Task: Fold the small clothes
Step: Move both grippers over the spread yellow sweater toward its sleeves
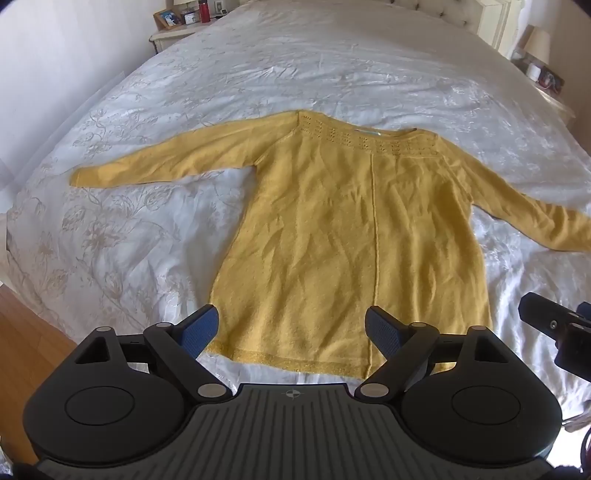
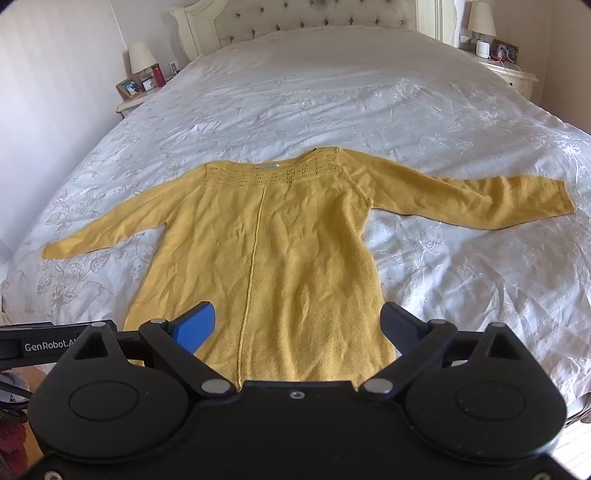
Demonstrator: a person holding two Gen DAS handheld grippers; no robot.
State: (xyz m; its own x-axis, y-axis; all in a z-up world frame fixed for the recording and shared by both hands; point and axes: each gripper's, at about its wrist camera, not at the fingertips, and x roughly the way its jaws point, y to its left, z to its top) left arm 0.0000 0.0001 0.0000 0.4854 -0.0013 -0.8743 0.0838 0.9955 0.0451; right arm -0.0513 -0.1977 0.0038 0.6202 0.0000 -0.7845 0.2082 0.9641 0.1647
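Observation:
A mustard-yellow knit sweater (image 1: 343,236) lies flat on the white bedspread (image 1: 147,206), collar away from me, both sleeves spread sideways. My left gripper (image 1: 291,328) hovers open above the hem's left half, nothing between its blue pads. In the right wrist view the same sweater (image 2: 266,254) fills the middle, and my right gripper (image 2: 299,325) hangs open over the hem's right part, holding nothing. Part of the right gripper's body shows at the right edge of the left wrist view. The hem's near edge is hidden behind the right gripper's body.
The white floral bedspread (image 2: 461,258) stretches around the sweater. A tufted headboard (image 2: 314,18) stands at the far end. Nightstands with lamps (image 2: 140,59) and small items flank the bed. Wooden floor (image 1: 26,332) shows at the lower left.

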